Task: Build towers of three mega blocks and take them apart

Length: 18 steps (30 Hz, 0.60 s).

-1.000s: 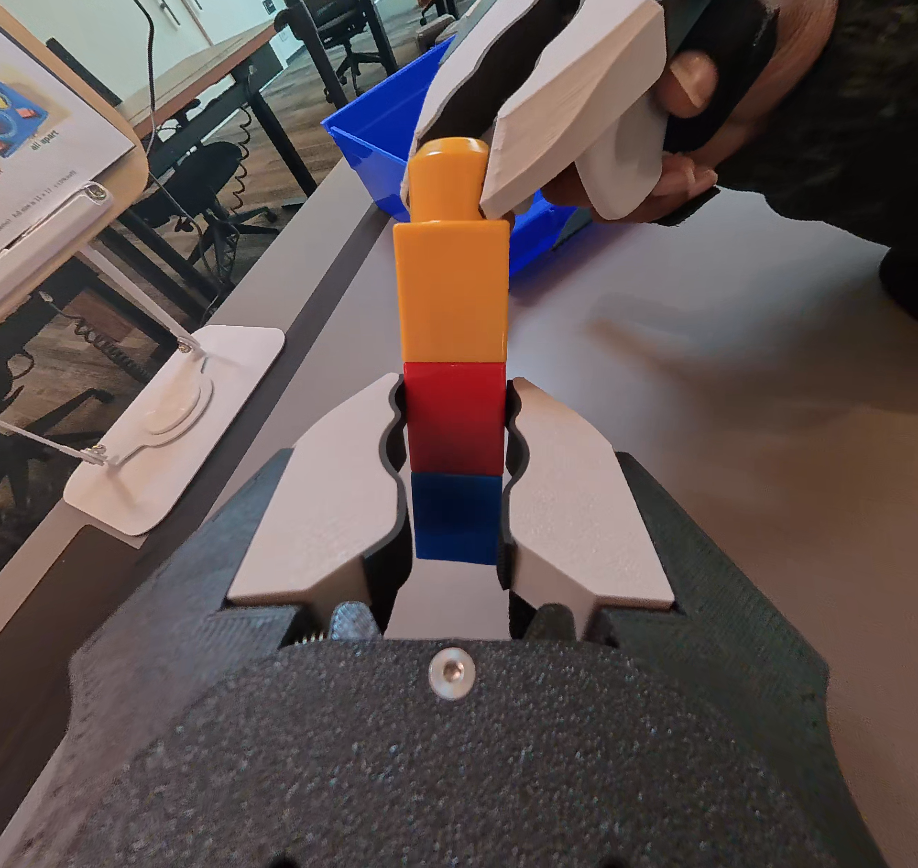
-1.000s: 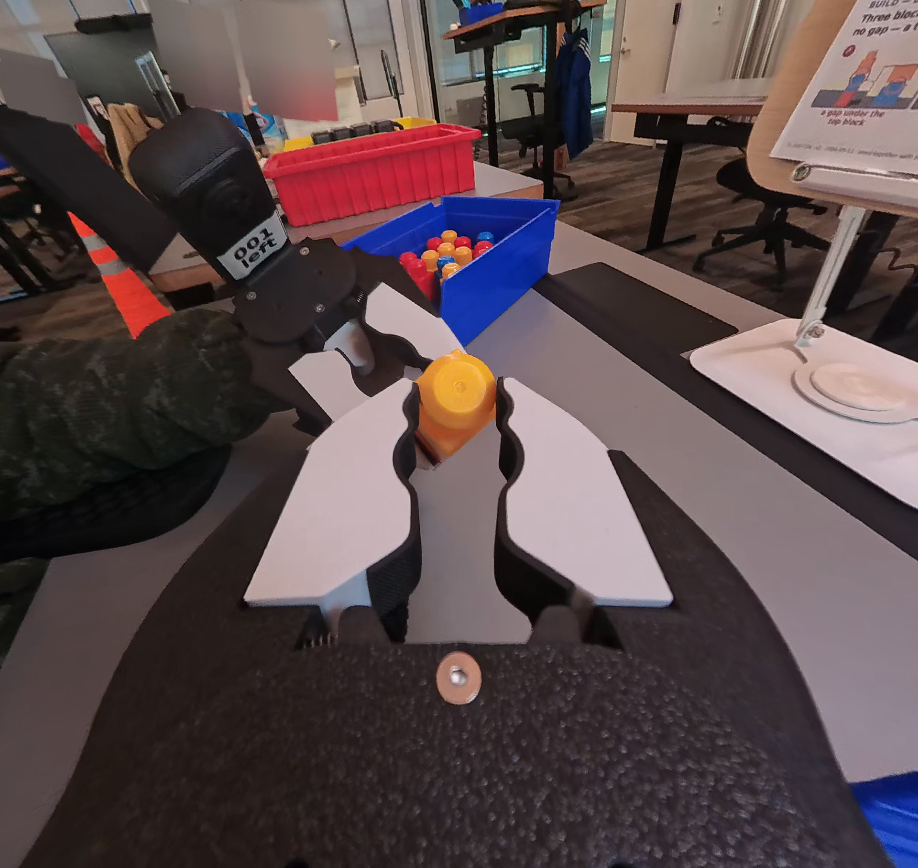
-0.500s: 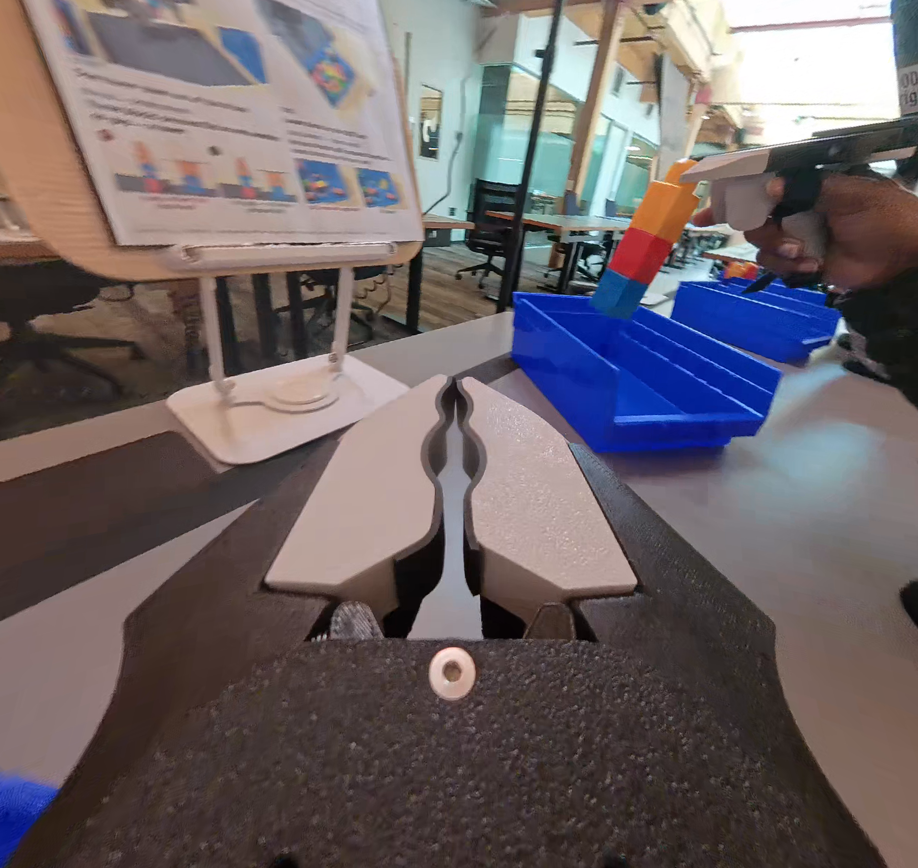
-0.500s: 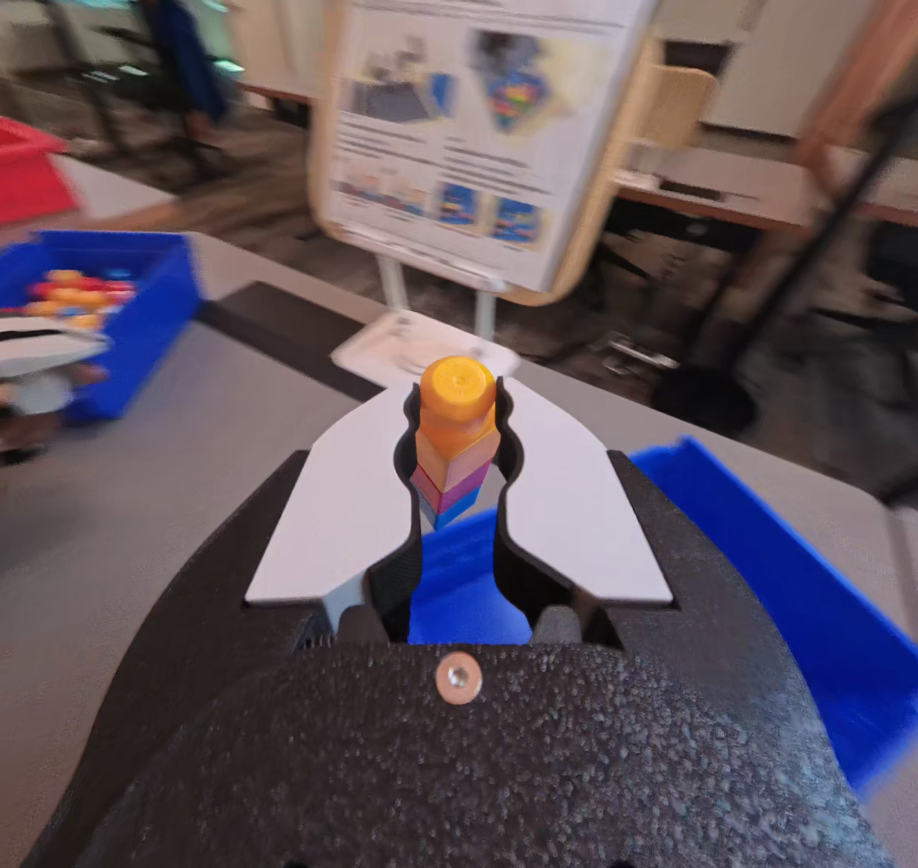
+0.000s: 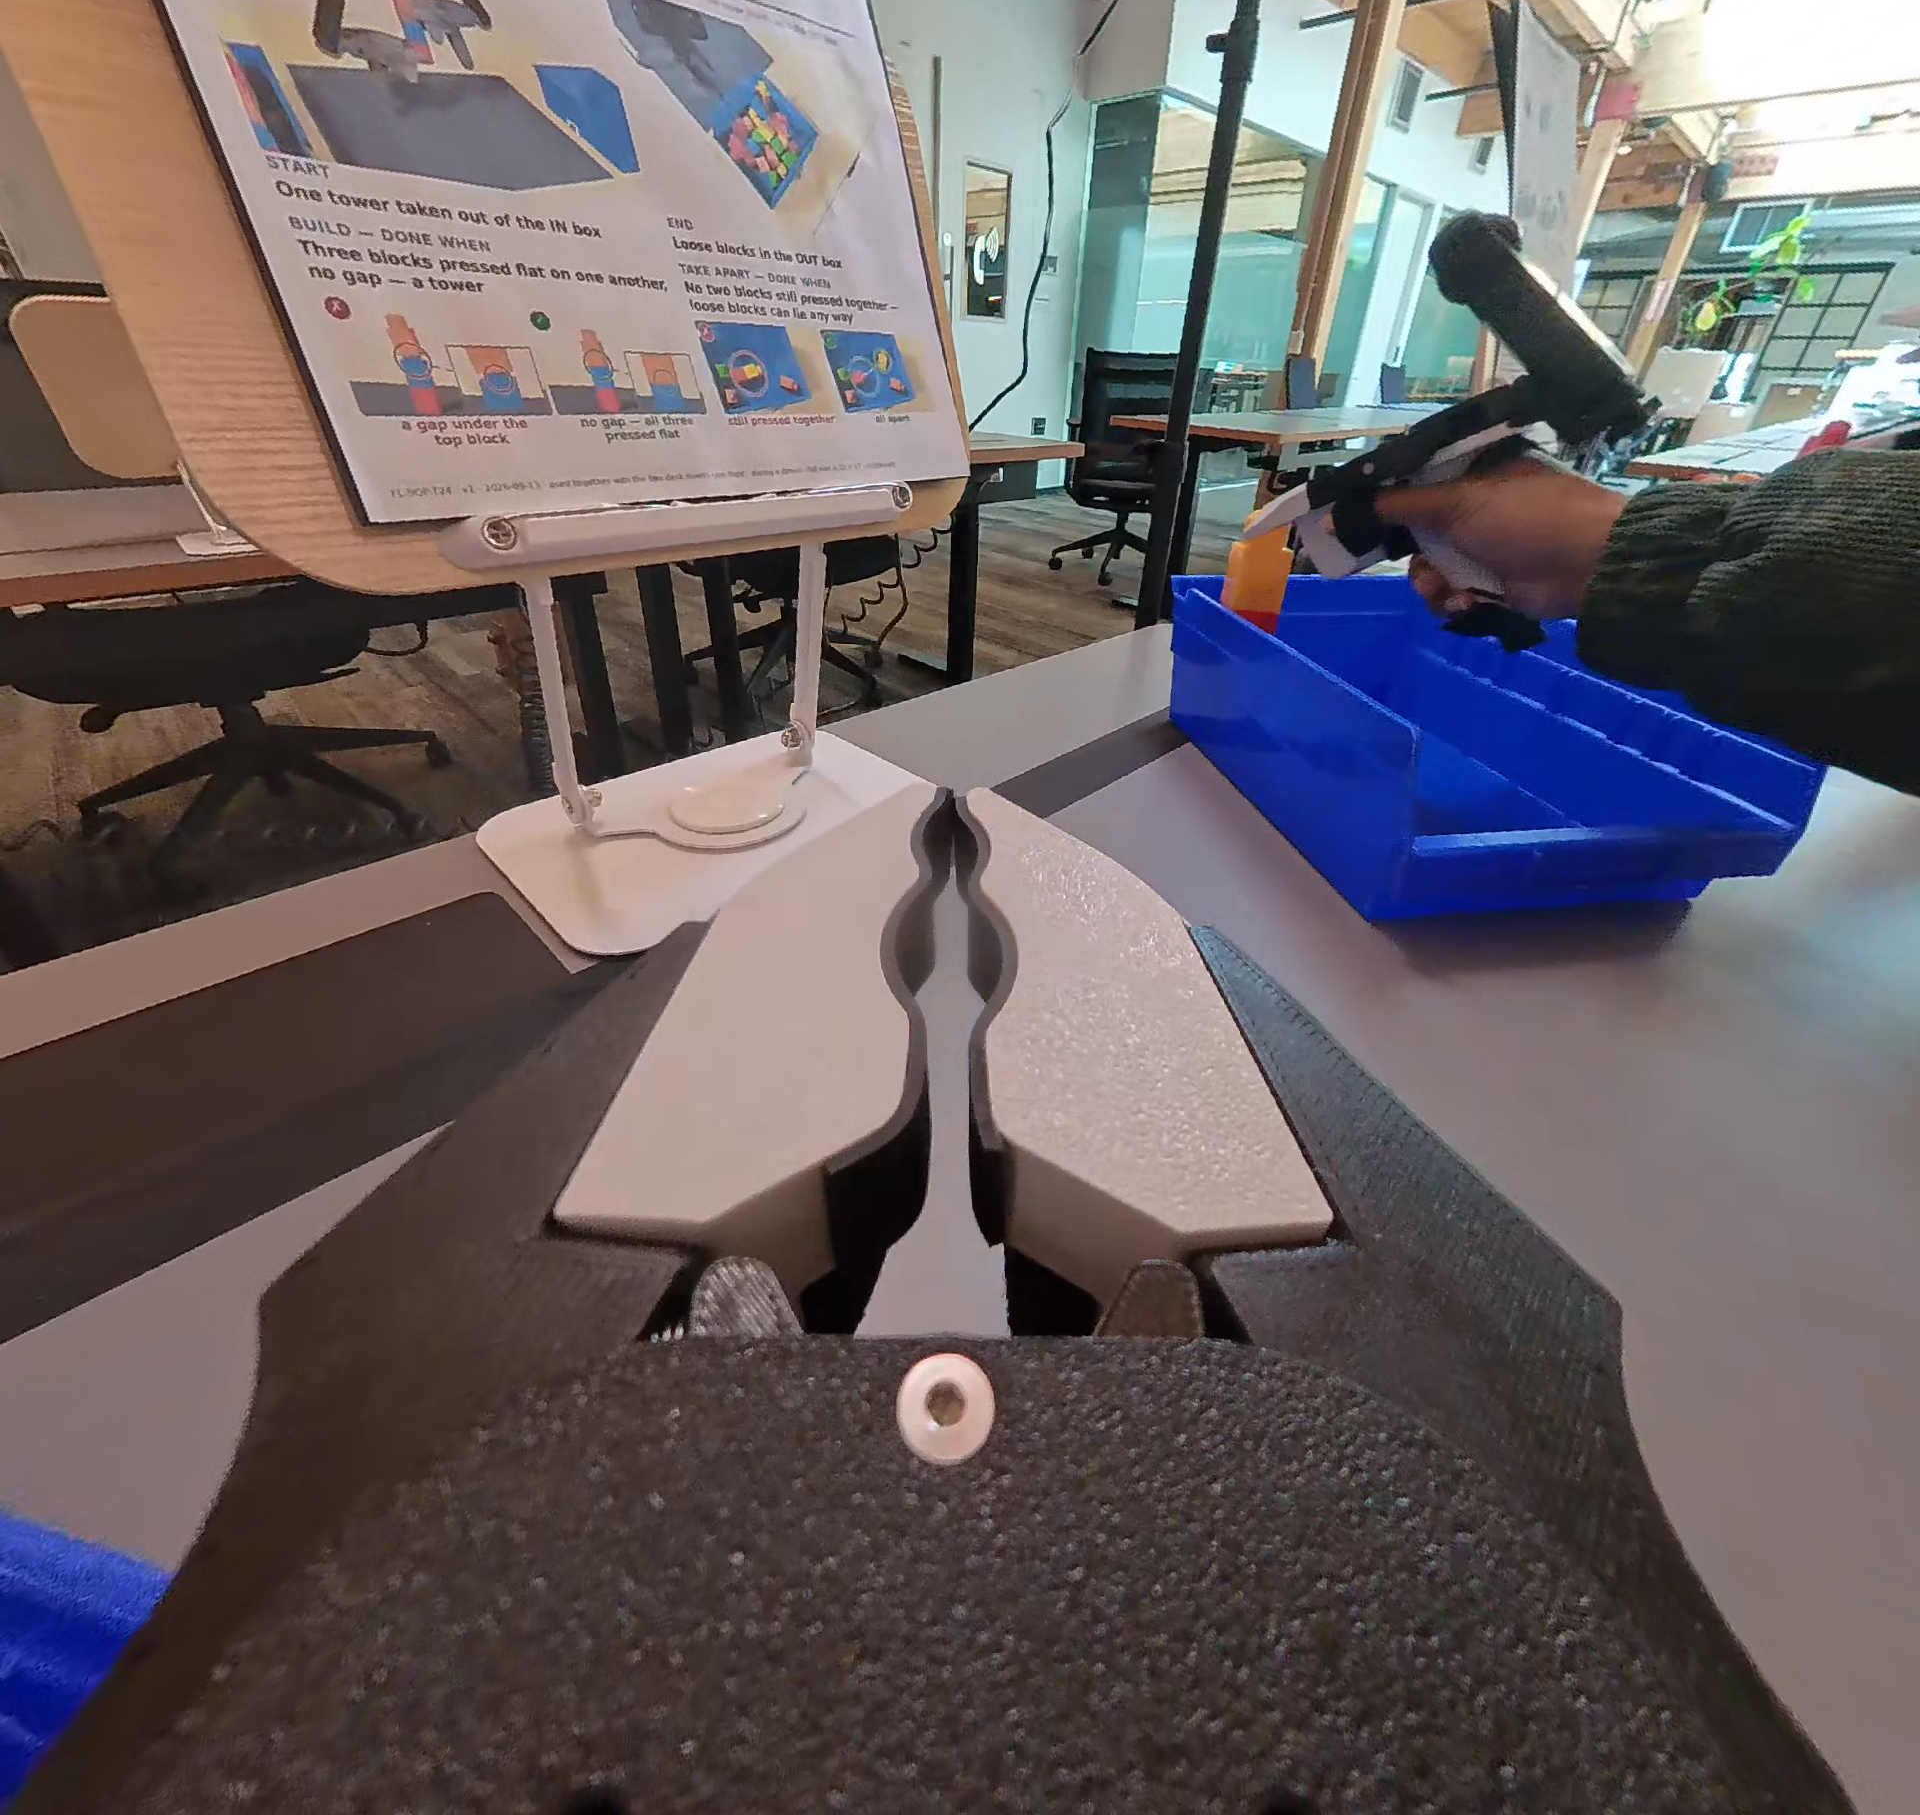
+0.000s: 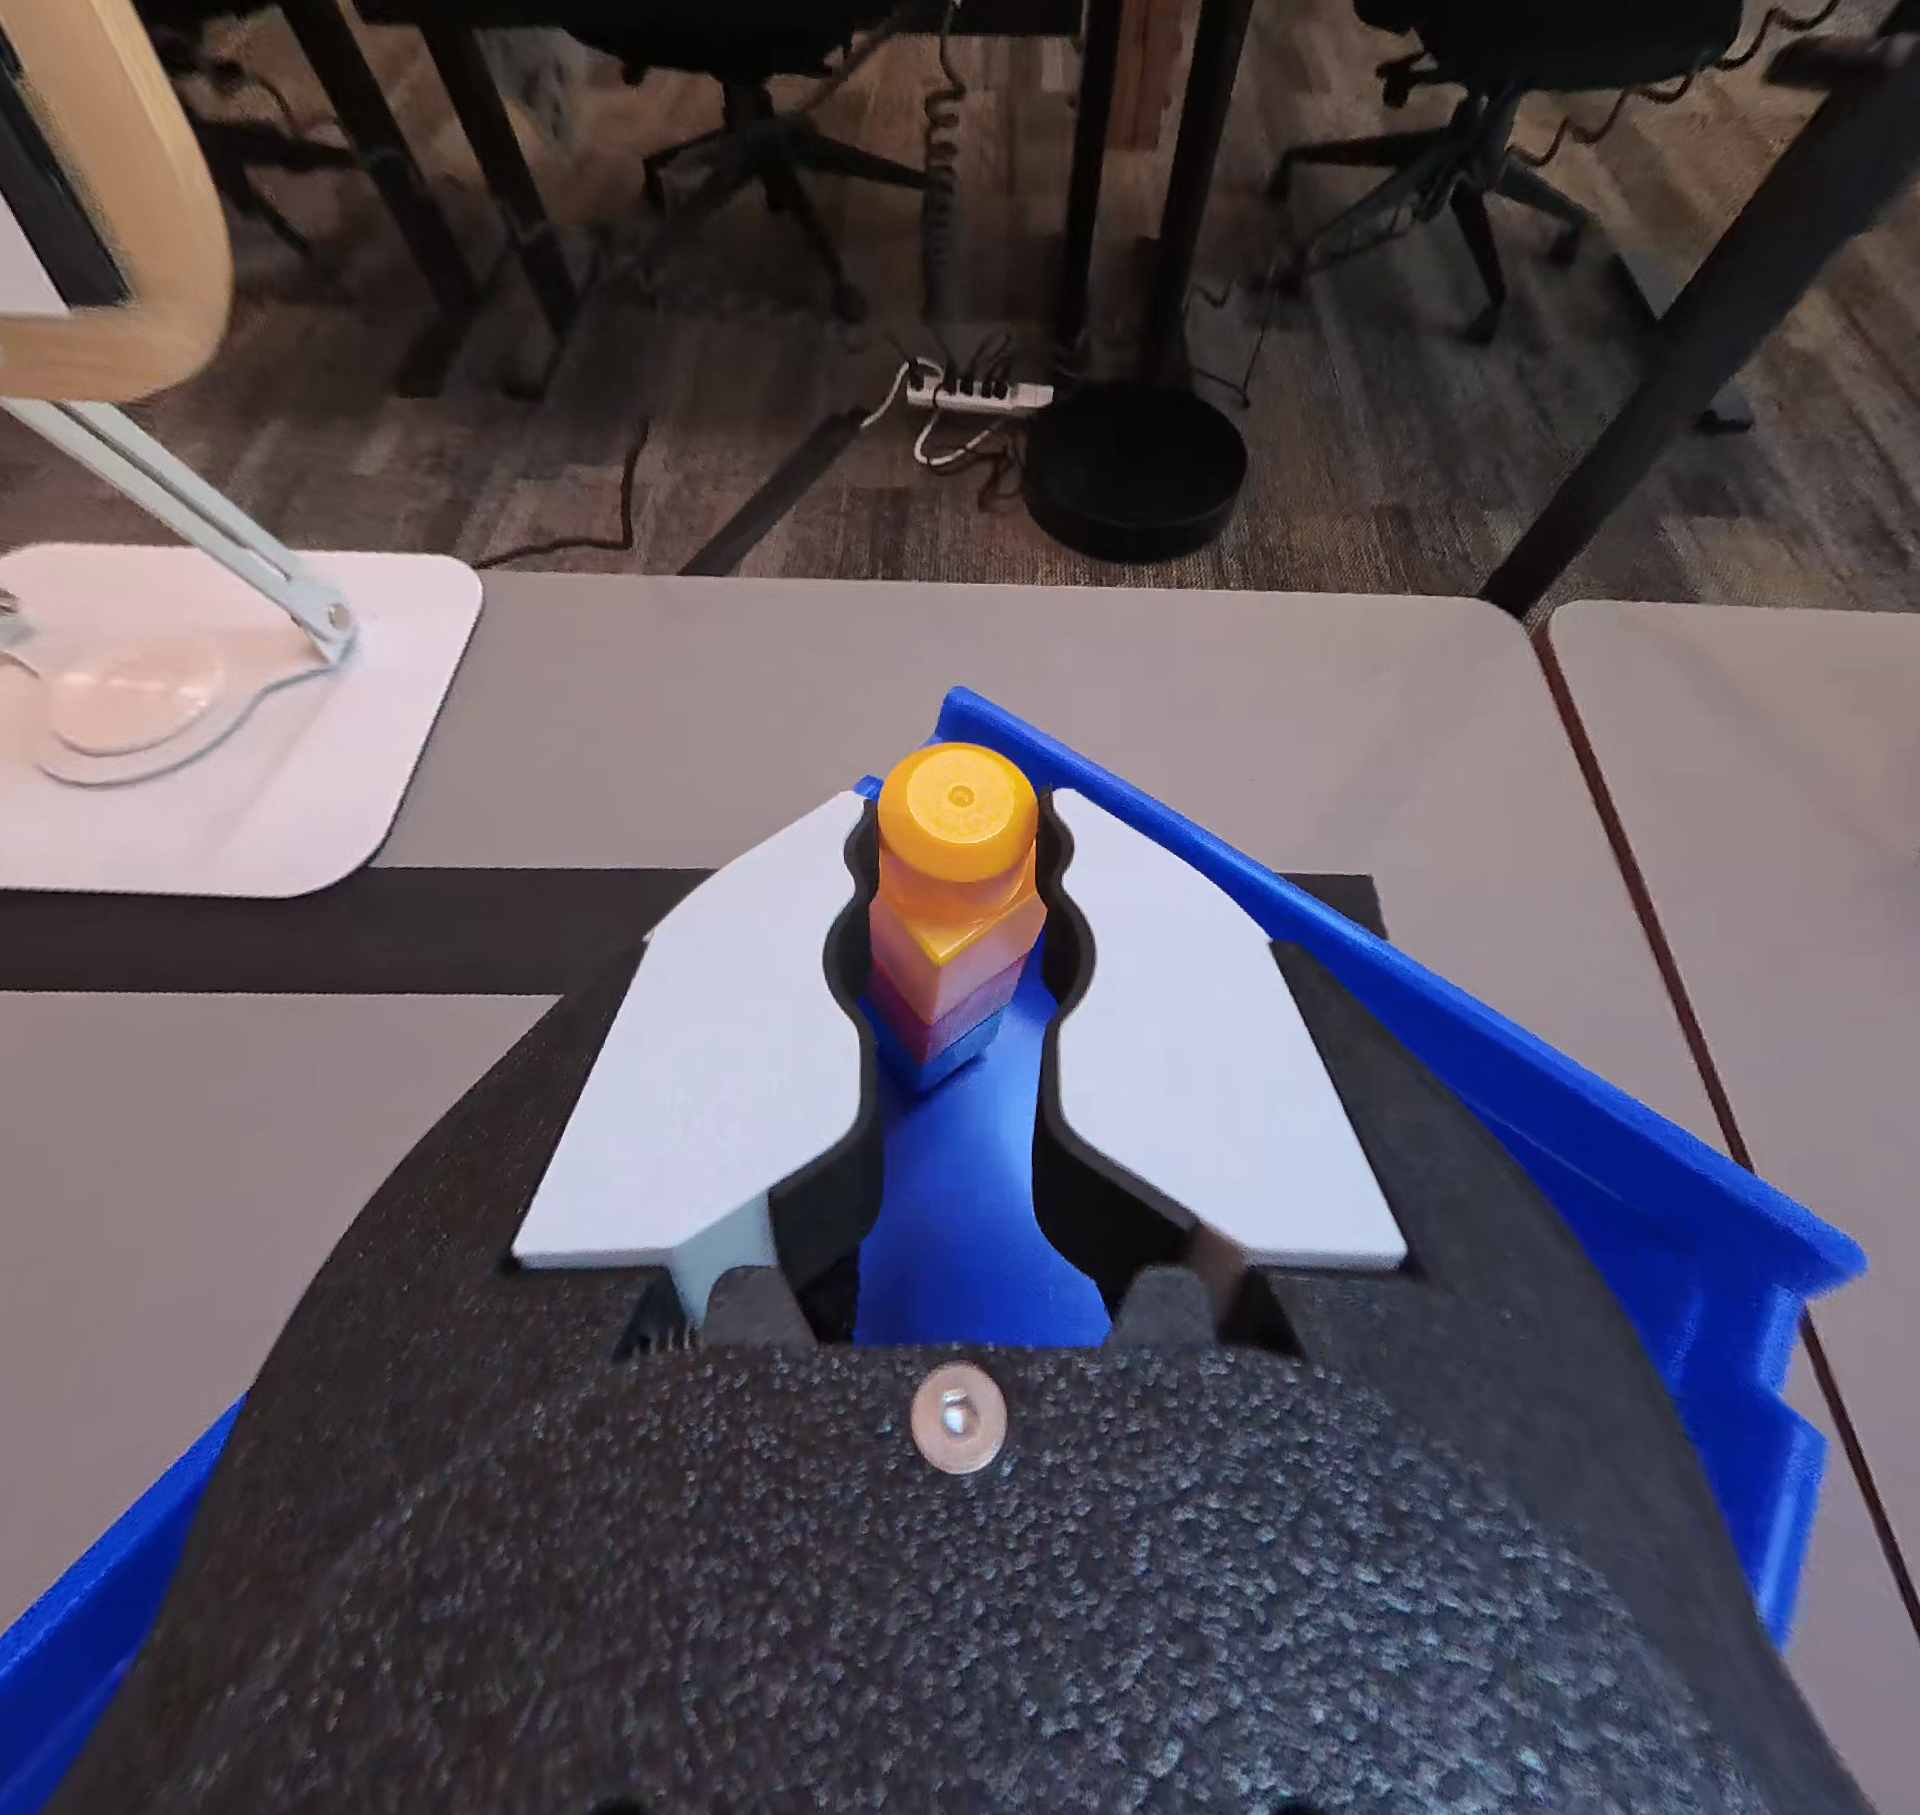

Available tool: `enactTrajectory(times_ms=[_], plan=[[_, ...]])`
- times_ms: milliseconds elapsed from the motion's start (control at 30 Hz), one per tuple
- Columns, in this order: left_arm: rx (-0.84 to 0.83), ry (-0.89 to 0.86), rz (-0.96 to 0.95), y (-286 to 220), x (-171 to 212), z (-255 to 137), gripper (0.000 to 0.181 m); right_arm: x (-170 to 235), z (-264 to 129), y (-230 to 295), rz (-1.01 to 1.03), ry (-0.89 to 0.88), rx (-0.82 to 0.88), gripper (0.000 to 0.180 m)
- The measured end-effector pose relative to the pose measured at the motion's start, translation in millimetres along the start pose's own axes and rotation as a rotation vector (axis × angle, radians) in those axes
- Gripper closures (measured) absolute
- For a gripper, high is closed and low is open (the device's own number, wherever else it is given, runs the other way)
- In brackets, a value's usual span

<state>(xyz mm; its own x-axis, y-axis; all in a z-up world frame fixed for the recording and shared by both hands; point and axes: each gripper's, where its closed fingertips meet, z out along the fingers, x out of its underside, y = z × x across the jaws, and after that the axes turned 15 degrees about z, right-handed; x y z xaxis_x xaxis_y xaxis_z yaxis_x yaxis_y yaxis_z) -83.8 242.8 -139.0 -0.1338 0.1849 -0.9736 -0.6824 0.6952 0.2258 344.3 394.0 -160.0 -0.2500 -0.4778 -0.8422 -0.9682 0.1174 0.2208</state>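
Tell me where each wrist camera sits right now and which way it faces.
Left wrist view: on the left gripper, low over the grey table, facing the instruction stand and blue bin; its shut fingers show.
Right wrist view: on the right gripper, looking down into the bin; its fingers clamp the tower.
Shared: bin, tower, stand, right gripper.

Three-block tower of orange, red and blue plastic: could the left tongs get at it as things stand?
Probably not directly. The left tongs are shut and apart from it, and the three-block tower, gripped by the right tongs, sits low behind the blue plastic bin wall.
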Motion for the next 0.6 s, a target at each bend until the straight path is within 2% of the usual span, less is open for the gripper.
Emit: enactTrajectory(times_ms=[133,300,400,467,600], plan=[[0.01,0.011,-0.013,-0.1,5.4,2.6,0.181,9.3,19.4,-1.1,-0.103,0.038,0.006,0.15],[0.015,0.032,-0.005,0.2,12.6,3.8,0.181,6.2,25.5,-0.4,-0.14,0.015,-0.038,0.15],[0.024,0.038,-0.004,-1.9,13.8,3.8,0.181,7.5,24.1,2.2,-0.158,0.03,-0.067,0.127],[0.027,0.045,0.008,-3.1,13.9,3.1,0.181,-13.0,6.4,15.2,-0.142,-0.091,-0.118,0.124],[0.014,0.033,0.006,-1.4,6.3,2.6,0.181,-54.8,-68.7,81.7,-0.088,-0.357,-0.336,0.126]])
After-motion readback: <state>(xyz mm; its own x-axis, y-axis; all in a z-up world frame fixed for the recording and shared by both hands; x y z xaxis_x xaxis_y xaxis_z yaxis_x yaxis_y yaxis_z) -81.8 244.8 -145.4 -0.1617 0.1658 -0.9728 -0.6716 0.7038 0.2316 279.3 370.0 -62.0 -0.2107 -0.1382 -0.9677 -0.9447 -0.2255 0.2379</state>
